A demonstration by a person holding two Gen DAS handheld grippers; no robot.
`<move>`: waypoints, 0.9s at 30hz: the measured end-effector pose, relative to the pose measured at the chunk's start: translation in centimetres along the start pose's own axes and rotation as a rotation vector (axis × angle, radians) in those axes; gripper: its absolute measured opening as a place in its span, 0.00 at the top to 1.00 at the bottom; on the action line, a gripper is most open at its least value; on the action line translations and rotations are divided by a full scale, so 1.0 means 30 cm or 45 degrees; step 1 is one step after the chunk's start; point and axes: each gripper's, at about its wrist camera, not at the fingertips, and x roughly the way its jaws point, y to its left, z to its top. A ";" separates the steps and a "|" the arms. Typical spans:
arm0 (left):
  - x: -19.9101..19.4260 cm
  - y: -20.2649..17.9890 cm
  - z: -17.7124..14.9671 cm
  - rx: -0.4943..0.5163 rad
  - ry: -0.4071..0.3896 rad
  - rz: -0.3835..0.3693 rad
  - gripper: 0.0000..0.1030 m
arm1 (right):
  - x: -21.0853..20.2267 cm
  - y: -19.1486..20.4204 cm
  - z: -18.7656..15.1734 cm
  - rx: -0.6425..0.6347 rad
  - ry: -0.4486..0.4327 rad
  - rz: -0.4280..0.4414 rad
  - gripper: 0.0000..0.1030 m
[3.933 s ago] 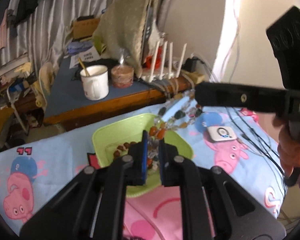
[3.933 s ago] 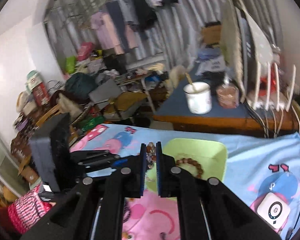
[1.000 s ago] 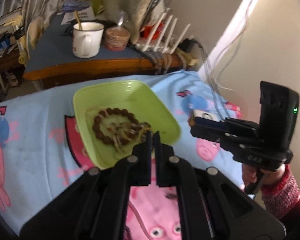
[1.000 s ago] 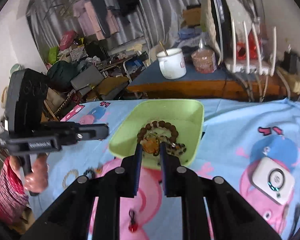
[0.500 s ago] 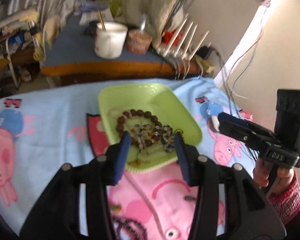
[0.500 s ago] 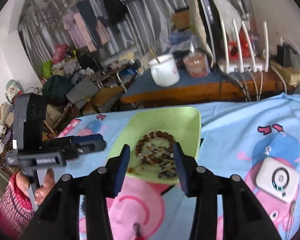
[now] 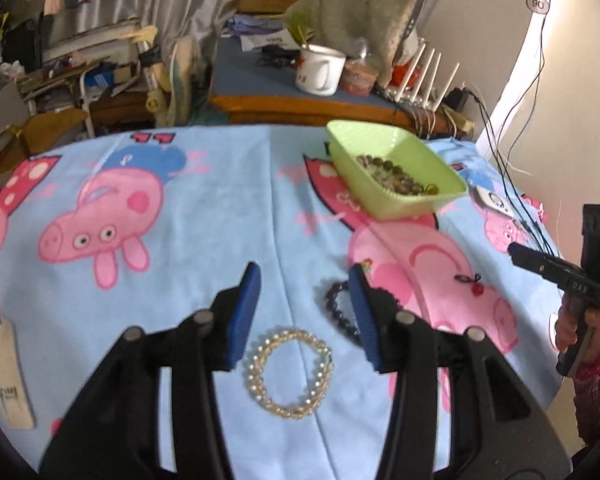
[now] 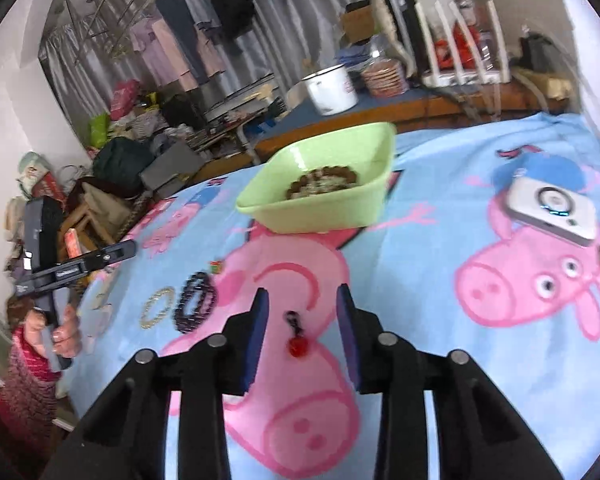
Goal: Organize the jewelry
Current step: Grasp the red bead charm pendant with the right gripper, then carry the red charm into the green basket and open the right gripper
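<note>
A green tray [image 7: 410, 200] [image 8: 320, 216] on the cartoon-pig cloth holds beaded necklaces [image 7: 396, 174] [image 8: 324, 182]. My left gripper [image 7: 304, 292] is open and empty above a gold bead bracelet [image 7: 290, 374] [image 8: 156, 306]; a dark bead bracelet [image 7: 338, 308] [image 8: 194, 300] lies by its right finger. My right gripper [image 8: 302, 306] is open and empty, with a red cherry charm [image 8: 296, 344] [image 7: 476, 288] on the cloth between its fingers. Each gripper also shows in the other's view, the right one [image 7: 518, 254] and the left one [image 8: 128, 248].
A small white device [image 8: 552, 210] [image 7: 496, 202] lies right of the tray with cables. A white tag [image 7: 8, 372] lies at the cloth's left edge. Behind the bed, a desk carries a white mug [image 7: 320, 70] [image 8: 332, 88], a jar and a router.
Both grippers let go of the necklace, which now lies in the tray, then opened wide and pulled back and down toward the loose bracelets and the charm.
</note>
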 end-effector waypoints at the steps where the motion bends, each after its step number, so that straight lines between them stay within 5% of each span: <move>1: 0.007 -0.005 -0.001 0.007 0.002 -0.009 0.58 | -0.002 0.000 -0.007 -0.003 0.004 -0.012 0.98; 10: 0.124 -0.098 0.030 0.079 0.048 -0.031 0.58 | 0.074 0.091 -0.049 -0.186 0.134 -0.087 0.97; 17: 0.309 -0.216 0.034 0.286 0.180 0.028 0.57 | 0.177 0.111 -0.050 -0.259 0.211 -0.102 0.97; 19: 0.352 -0.221 0.037 0.308 0.214 0.048 0.68 | 0.203 0.107 -0.051 -0.266 0.240 -0.108 0.98; 20: 0.374 -0.219 0.036 0.311 0.241 0.048 0.85 | 0.207 0.111 -0.054 -0.287 0.233 -0.120 1.00; 23: 0.383 -0.211 0.042 0.293 0.262 0.009 0.86 | 0.206 0.116 -0.053 -0.310 0.233 -0.137 1.00; 27: 0.297 -0.203 0.059 0.172 0.221 -0.173 0.86 | 0.142 0.124 -0.059 -0.296 0.156 -0.103 1.00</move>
